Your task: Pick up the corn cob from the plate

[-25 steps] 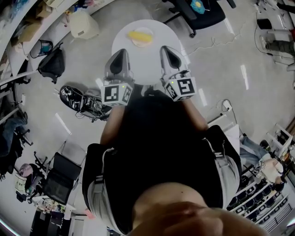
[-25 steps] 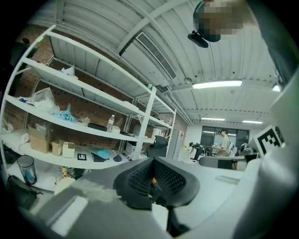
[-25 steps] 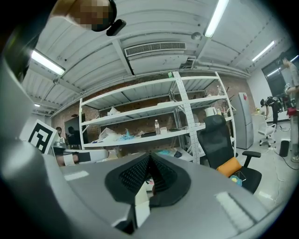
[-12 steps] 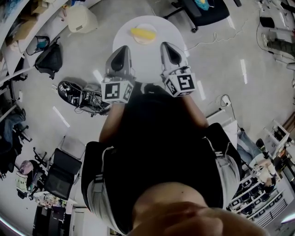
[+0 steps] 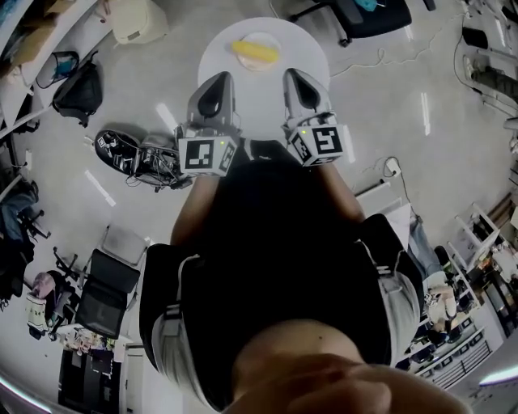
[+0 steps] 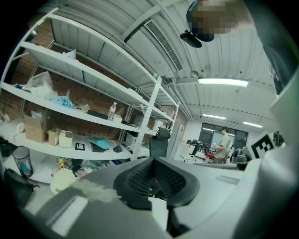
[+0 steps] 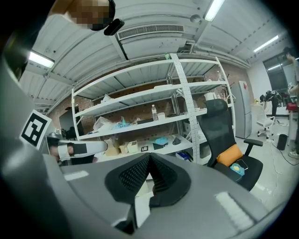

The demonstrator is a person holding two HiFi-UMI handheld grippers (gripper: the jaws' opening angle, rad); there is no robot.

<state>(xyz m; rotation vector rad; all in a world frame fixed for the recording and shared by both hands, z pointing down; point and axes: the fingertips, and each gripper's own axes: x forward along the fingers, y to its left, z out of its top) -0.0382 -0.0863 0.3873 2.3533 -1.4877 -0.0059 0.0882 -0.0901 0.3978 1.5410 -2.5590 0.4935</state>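
A yellow corn cob [image 5: 256, 52] lies on a white plate [image 5: 261, 38] at the far side of a round white table [image 5: 217, 63]. My left gripper [image 5: 221, 81] and right gripper [image 5: 296, 78] hover side by side over the table's near half, short of the plate and pointing toward it. Neither touches the cob. In the left gripper view the left gripper [image 6: 153, 172] has its black ribbed pads meeting, with nothing between them. The right gripper [image 7: 149, 169] looks the same in the right gripper view. Neither gripper view shows the cob or the plate.
A black office chair [image 5: 366, 14] stands beyond the table. On the floor to the left are a black bag [image 5: 78, 92], a tangle of gear [image 5: 136, 158] and a beige container [image 5: 137, 21]. Loaded white shelves [image 6: 88, 88] fill the background of both gripper views.
Both grippers have sunk a little and moved together toward the table. The table and plate have slid toward the top of the head view. The jaws stay as they were.
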